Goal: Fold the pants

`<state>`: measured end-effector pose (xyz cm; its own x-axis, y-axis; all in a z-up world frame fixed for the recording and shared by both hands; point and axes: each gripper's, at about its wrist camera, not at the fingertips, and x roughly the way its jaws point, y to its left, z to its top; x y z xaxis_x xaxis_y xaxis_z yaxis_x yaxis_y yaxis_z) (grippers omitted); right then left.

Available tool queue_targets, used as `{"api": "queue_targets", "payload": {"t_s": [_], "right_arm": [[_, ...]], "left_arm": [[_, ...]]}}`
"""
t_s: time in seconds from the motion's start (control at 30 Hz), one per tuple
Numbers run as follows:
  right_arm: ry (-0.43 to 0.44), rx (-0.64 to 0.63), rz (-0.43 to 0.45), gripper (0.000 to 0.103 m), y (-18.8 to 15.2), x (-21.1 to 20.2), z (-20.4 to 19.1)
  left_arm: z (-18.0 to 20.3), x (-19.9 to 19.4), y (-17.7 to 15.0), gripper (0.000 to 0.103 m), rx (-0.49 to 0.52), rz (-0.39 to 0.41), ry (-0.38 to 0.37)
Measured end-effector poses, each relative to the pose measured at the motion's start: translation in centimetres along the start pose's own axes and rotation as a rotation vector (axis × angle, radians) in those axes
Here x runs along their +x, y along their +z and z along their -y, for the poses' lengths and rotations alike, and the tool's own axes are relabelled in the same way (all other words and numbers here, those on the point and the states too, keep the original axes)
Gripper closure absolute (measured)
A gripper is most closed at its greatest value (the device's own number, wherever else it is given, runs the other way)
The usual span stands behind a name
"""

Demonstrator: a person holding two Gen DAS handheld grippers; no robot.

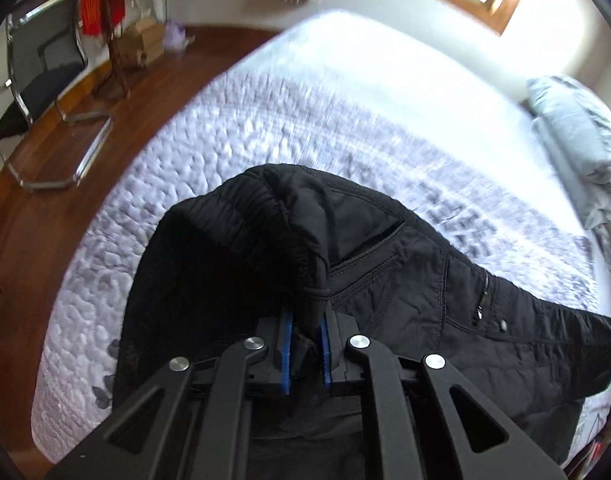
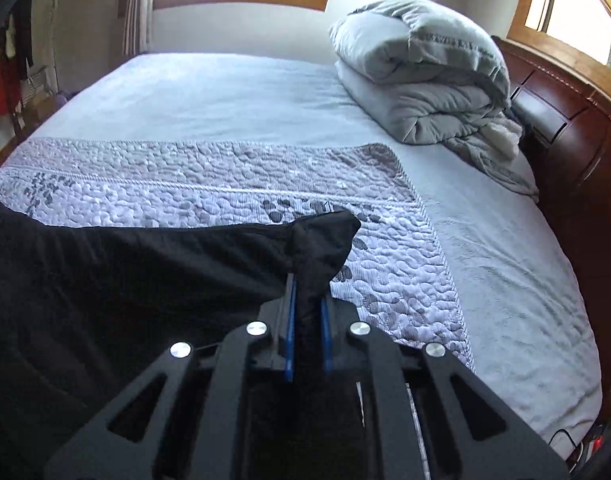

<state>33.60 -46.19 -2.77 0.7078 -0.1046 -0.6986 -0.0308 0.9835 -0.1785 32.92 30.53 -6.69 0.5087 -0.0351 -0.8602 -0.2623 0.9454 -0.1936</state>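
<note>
Black pants [image 1: 385, 288] hang over the bed. In the left wrist view my left gripper [image 1: 305, 312] is shut on the gathered elastic waistband, with a pocket and a zipper showing to the right. In the right wrist view my right gripper [image 2: 307, 300] is shut on a bunched end of the pants [image 2: 145, 280], whose black fabric stretches away to the left above the quilt. Blue pads [image 2: 290, 320] press the cloth on both sides.
A bed with a quilted lilac cover [image 2: 225, 184] and a pale sheet [image 2: 209, 88]. A folded grey duvet [image 2: 425, 72] lies by the dark wooden headboard [image 2: 565, 120]. A chrome chair [image 1: 45, 80] and a coat stand [image 1: 113, 40] stand on the wooden floor at the left.
</note>
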Motion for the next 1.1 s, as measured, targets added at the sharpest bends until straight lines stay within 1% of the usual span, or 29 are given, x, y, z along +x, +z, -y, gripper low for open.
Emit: {"api": "queue_targets", "payload": {"t_s": [0.1,0.13,0.17,0.27,0.37,0.47,0.57,0.6,0.63,0.67,0.7,0.73,0.77,0.8,0.83,0.87,0.9,0.93,1.0,1.07,1.1], "right_arm": [[-0.026,0.025,0.081,0.094,-1.9,-3.7,0.6],[-0.037,0.037,0.106,0.094,-2.9,-5.0,0.9],[-0.039,0.055,0.125,0.094,-4.0,-6.1,1.3],[-0.043,0.135,0.141,0.094,-7.7,-8.8,2.6],[-0.057,0.191,0.110,0.095,-12.1,-10.3,3.4],[-0.062,0.243,0.067,0.095,-16.0,-11.1,3.7],[-0.064,0.279,-0.003,0.095,-19.6,-11.3,3.5],[-0.065,0.289,-0.043,0.093,-21.0,-11.0,3.4],[-0.076,0.291,-0.071,0.091,-22.0,-10.9,3.2],[-0.080,0.297,-0.097,0.081,-23.1,-10.9,2.9],[-0.083,0.315,-0.123,0.067,-24.5,-11.0,2.6],[-0.088,0.323,-0.136,0.058,-25.1,-11.1,2.5],[-0.097,0.331,-0.156,0.044,-26.0,-11.3,2.4],[-0.100,0.337,-0.161,0.039,-26.5,-11.7,2.3],[-0.093,0.349,-0.168,0.038,-27.1,-12.0,2.3],[-0.087,0.361,-0.176,0.037,-27.5,-12.4,2.2],[-0.077,0.376,-0.188,0.037,-27.8,-12.6,2.3],[-0.071,0.387,-0.196,0.036,-28.0,-12.7,2.4],[-0.072,0.405,-0.202,0.032,-28.2,-13.3,2.5],[-0.068,0.426,-0.207,0.030,-28.1,-13.7,2.9],[-0.062,0.441,-0.209,0.029,-28.2,-13.8,3.0]], "left_arm": [[-0.7,-2.9,-1.9,0.092,0.007,0.068,-0.053],[-1.3,-4.3,-3.1,0.092,0.007,0.100,-0.081],[-1.7,-5.0,-3.9,0.092,0.003,0.114,-0.094],[-4.1,-7.6,-7.6,0.092,-0.032,0.170,-0.161],[-6.2,-8.8,-11.0,0.092,-0.043,0.204,-0.186],[-8.3,-9.3,-14.6,0.091,-0.090,0.224,-0.220],[-10.1,-8.8,-18.2,0.090,-0.119,0.211,-0.211],[-10.7,-8.3,-19.4,0.089,-0.134,0.194,-0.208],[-11.1,-7.9,-20.5,0.086,-0.140,0.179,-0.200],[-11.4,-7.8,-21.5,0.084,-0.146,0.172,-0.189],[-12.0,-7.5,-22.7,0.080,-0.168,0.161,-0.181],[-12.3,-7.5,-23.5,0.077,-0.187,0.151,-0.175],[-12.8,-7.4,-24.4,0.073,-0.208,0.134,-0.164],[-13.3,-7.2,-25.4,0.061,-0.231,0.108,-0.152],[-13.8,-7.1,-26.4,0.047,-0.264,0.095,-0.151],[-14.1,-7.3,-26.9,0.041,-0.297,0.096,-0.163],[-14.6,-7.5,-27.6,0.038,-0.343,0.101,-0.186],[-15.1,-7.8,-28.3,0.038,-0.397,0.104,-0.216],[-15.3,-8.4,-29.3,0.037,-0.465,0.123,-0.268],[-14.5,-9.4,-29.9,0.037,-0.470,0.163,-0.314],[-14.2,-9.6,-29.7,0.033,-0.467,0.174,-0.328]]}}
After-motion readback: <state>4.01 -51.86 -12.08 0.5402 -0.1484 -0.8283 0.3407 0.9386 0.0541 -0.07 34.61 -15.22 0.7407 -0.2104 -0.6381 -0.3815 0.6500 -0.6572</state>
